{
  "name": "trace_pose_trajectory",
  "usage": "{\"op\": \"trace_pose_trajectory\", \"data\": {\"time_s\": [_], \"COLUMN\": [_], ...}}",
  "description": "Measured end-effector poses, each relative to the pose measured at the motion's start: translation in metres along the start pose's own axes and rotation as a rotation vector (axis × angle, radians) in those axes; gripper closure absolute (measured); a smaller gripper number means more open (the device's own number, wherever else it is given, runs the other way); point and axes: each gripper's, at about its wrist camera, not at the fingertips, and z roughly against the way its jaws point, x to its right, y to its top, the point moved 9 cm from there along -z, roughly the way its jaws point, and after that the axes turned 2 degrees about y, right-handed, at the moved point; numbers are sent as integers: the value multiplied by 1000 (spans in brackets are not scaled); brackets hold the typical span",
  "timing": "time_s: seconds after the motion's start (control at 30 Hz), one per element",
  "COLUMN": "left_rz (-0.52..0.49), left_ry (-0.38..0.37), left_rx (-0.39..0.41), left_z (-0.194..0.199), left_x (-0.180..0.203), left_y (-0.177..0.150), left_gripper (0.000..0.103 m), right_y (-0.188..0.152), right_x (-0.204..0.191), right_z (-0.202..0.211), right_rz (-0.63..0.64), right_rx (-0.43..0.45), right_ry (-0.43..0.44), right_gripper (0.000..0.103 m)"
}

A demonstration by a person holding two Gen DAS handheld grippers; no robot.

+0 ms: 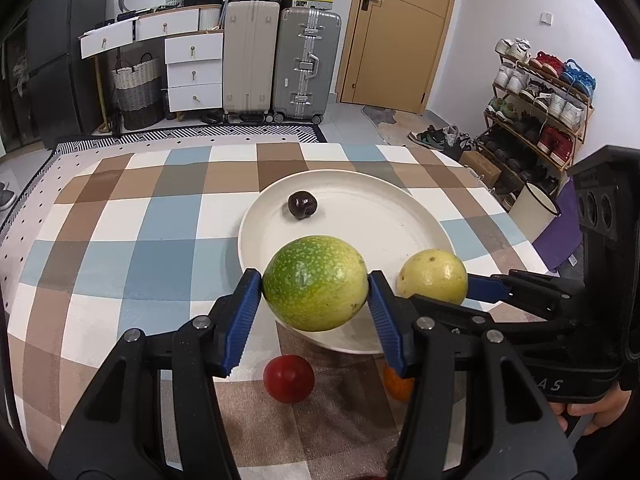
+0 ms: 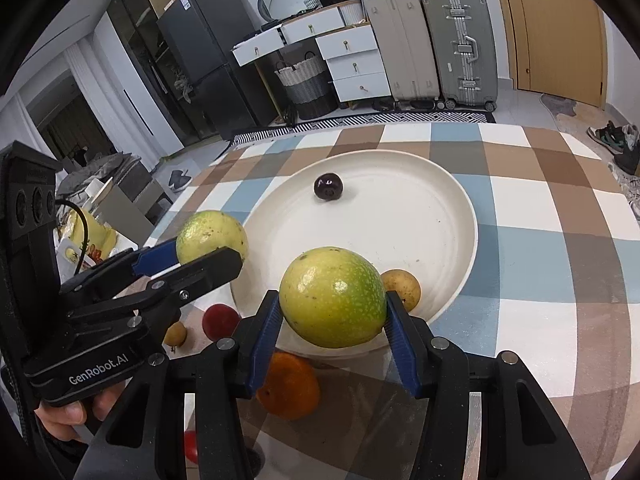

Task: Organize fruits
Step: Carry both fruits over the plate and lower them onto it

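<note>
left tool: clamped on green fruit | right tool: clamped on yellow-green fruit (both above white plate rim) | bench: red fruit, orange

The worktop is covered with a checked cloth of white, blue, brown and tan squares. A wide white plate sits near its middle and serves as the landmark. Just off the plate's near rim lie a red fruit and an orange fruit, the orange one to the right of the red one in the left wrist view. Left of the red fruit in the right wrist view lies a small yellowish fruit, farther from the plate.
</note>
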Motion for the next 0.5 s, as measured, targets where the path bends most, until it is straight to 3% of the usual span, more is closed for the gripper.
{"op": "trace_pose_trajectory", "data": {"time_s": [0.5], "left_rz": [-4], "left_ry": [2], "left_rx": [-34], "left_z": [-22], "left_x": [-1], "left_y": [-6], "left_gripper": [51], "right_y": [12], "right_x": [26], "right_z": [-14], "right_rz": [-31], "right_rx": [-3], "right_ry": [-40], "right_gripper": [51]}}
